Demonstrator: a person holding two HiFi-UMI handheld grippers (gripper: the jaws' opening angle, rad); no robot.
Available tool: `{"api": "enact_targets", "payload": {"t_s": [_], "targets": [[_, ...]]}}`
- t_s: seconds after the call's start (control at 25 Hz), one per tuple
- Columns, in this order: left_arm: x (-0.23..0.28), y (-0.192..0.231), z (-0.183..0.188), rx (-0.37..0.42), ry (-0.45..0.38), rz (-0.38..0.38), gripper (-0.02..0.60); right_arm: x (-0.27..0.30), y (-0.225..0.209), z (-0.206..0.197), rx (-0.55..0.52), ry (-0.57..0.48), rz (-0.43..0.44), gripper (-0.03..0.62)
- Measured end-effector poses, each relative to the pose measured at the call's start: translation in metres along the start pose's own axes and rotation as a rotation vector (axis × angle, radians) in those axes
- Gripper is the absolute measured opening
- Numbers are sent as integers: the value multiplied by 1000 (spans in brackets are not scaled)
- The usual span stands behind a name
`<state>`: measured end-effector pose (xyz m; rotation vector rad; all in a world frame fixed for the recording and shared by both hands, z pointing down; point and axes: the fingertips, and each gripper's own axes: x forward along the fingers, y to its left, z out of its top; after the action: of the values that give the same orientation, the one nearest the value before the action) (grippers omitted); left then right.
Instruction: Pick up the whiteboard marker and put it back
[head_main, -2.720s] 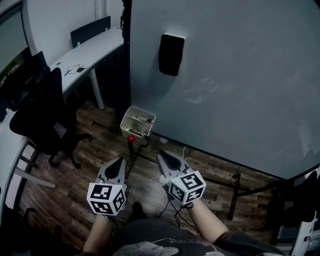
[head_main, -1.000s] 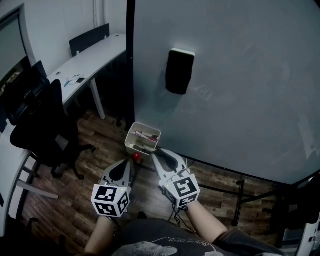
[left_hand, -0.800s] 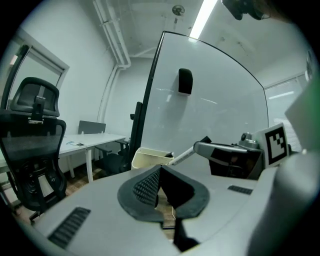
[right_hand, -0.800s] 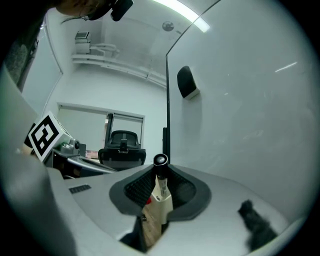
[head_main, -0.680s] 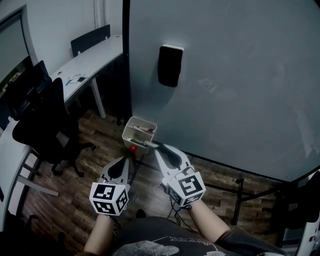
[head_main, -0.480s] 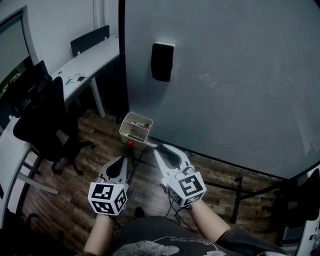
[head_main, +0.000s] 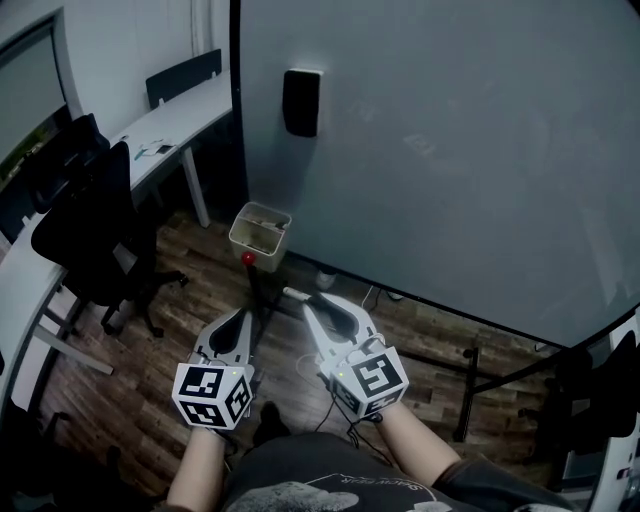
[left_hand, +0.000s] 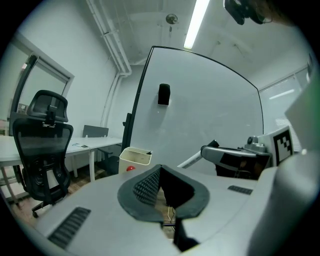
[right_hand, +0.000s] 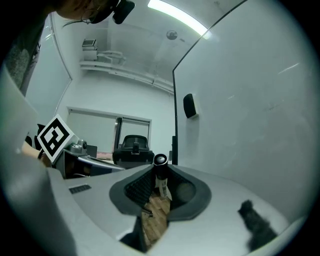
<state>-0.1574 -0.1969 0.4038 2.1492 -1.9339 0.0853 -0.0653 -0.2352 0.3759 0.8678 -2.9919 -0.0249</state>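
A large whiteboard (head_main: 450, 150) is standing on a dark wood-plank floor (head_main: 170, 330). A black office chair (head_main: 90, 230) is sitting beside a long white desk (head_main: 170, 125), and a ceiling strip light (left_hand: 196, 22) is glowing overhead.

A black office chair (head_main: 92, 215) stands near a white desk (head_main: 185, 108).

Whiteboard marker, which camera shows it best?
The right gripper view: the marker stands close up, clamped in the jaws of the right gripper. The head view shows it small, poking past the tips; the left gripper view shows only a pale sliver.
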Motion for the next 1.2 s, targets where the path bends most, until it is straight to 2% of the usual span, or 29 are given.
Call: {"api": "enact_targets", "payload": {"t_s": [0.48, 0.92, 1.08, 1.2], "targets": [[-53, -52, -24, -16, 2, -18, 12, -71, 23, -20, 29, 45, 3, 80], [-80, -75, -33, 9, 17, -27, 12, -110, 38, -20, 34, 46, -16, 80], [-90, -81, -33, -18, -12, -20, 12, -120, 38, -22, 38, 53, -31, 80], [-97, -83, -32, -8, -21, -18, 12, -125, 39, -20, 45, 54, -37, 80]]}}
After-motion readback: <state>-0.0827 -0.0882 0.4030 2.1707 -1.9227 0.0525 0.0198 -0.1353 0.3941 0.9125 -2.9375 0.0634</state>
